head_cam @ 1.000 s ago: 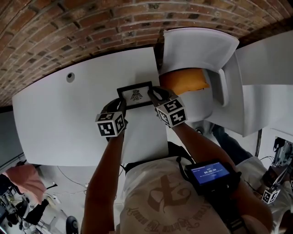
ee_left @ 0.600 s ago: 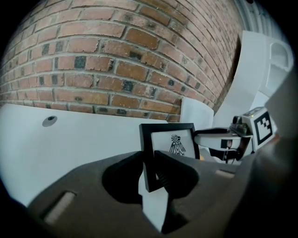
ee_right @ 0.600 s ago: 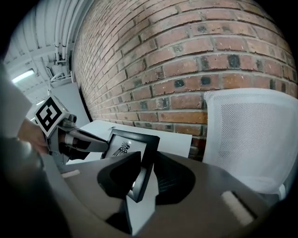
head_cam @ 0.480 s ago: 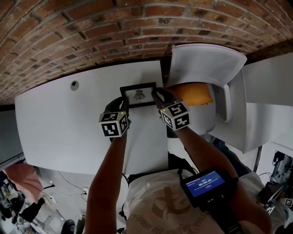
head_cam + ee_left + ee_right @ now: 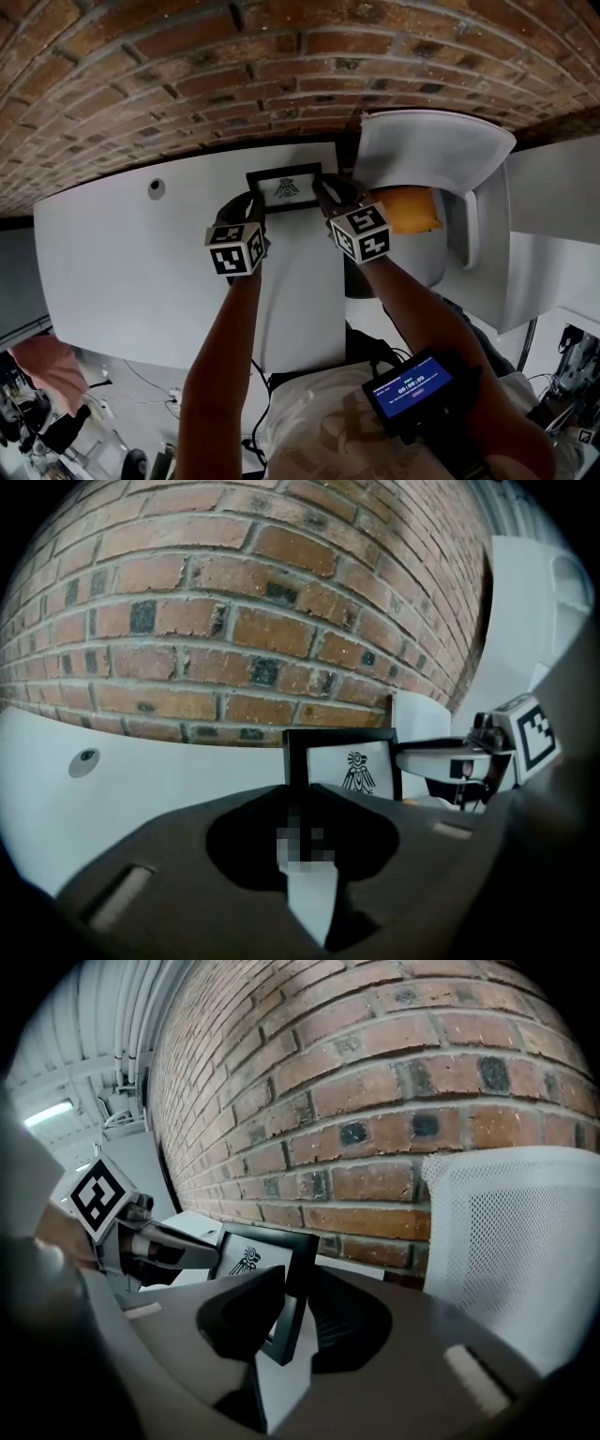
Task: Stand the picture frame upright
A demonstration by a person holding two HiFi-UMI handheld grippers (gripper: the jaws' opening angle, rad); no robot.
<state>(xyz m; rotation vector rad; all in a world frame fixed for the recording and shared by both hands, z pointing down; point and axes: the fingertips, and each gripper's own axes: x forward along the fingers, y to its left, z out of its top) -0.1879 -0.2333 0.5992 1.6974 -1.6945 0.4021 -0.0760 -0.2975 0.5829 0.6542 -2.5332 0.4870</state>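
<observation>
A black picture frame [image 5: 284, 187] with a bird print stands nearly upright over the back of the white table [image 5: 141, 262], close to the brick wall. My left gripper [image 5: 251, 202] is shut on the frame's left edge [image 5: 295, 761] and its jaws are still drawing in. My right gripper [image 5: 323, 192] pinches the frame's right edge [image 5: 298, 1269], and its jaws are closing on it. The print faces me in both gripper views. The frame's lower right corner [image 5: 274, 1356] shows just above the white tabletop.
The brick wall [image 5: 187, 84] runs right behind the frame. A white mesh chair [image 5: 431, 141] with an orange cushion [image 5: 408, 208] stands at the table's right end. A round cable hole [image 5: 156, 187] sits in the tabletop at the back left.
Both grippers have carried the frame farther back toward the brick wall, and it now stands steeper. Both grips stay on its side edges.
</observation>
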